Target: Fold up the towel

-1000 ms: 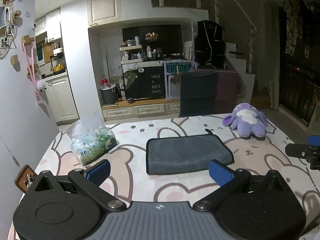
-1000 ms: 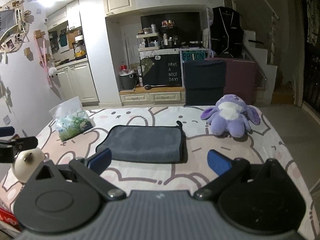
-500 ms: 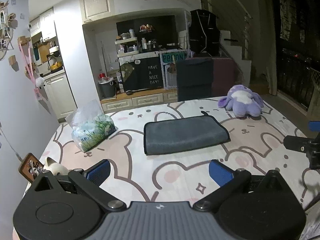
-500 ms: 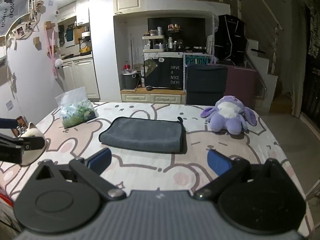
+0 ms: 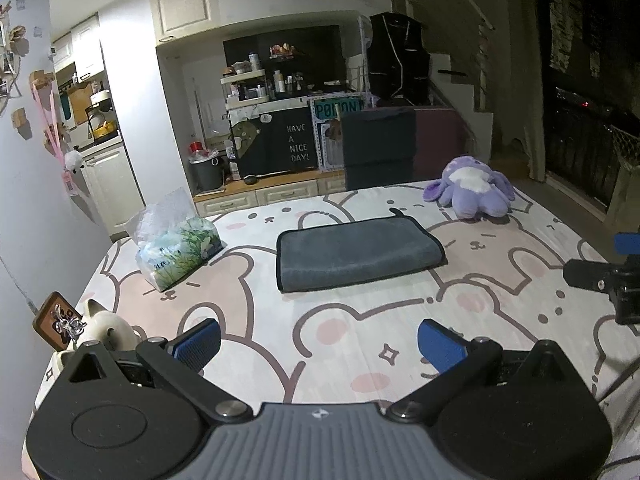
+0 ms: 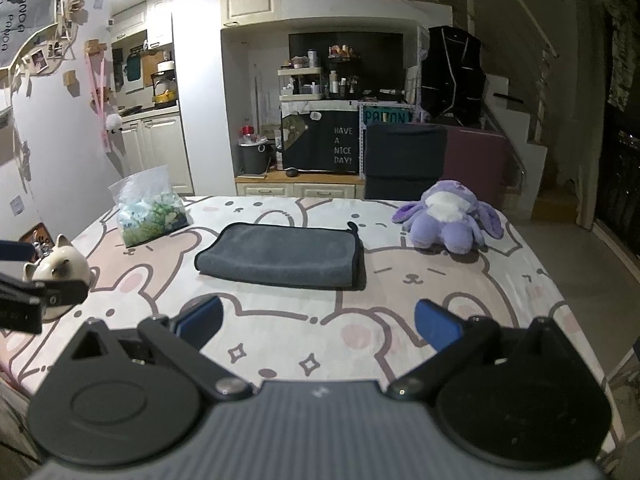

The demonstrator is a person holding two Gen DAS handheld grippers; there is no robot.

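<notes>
A grey towel [image 5: 356, 252] lies folded flat in a neat rectangle in the middle of the table with the bear-pattern cloth [image 5: 280, 320]; it also shows in the right wrist view [image 6: 280, 256]. My left gripper [image 5: 318, 346] is open and empty, held above the near part of the table, well short of the towel. My right gripper [image 6: 318, 324] is open and empty, also back from the towel. Each gripper shows at the edge of the other's view: the right one [image 5: 608, 276] and the left one [image 6: 36, 300].
A purple plush toy [image 5: 472, 192] sits at the far right of the table. A clear bag of packets [image 5: 176, 240] stands at the far left. A white cat figurine [image 6: 60, 268] and a small wooden tag [image 5: 60, 320] are at the near left. Dark chair [image 6: 404, 160] behind the table.
Both grippers have drawn back and up from the towel, so it looks smaller and farther. The towel has not moved. Both stay open.
</notes>
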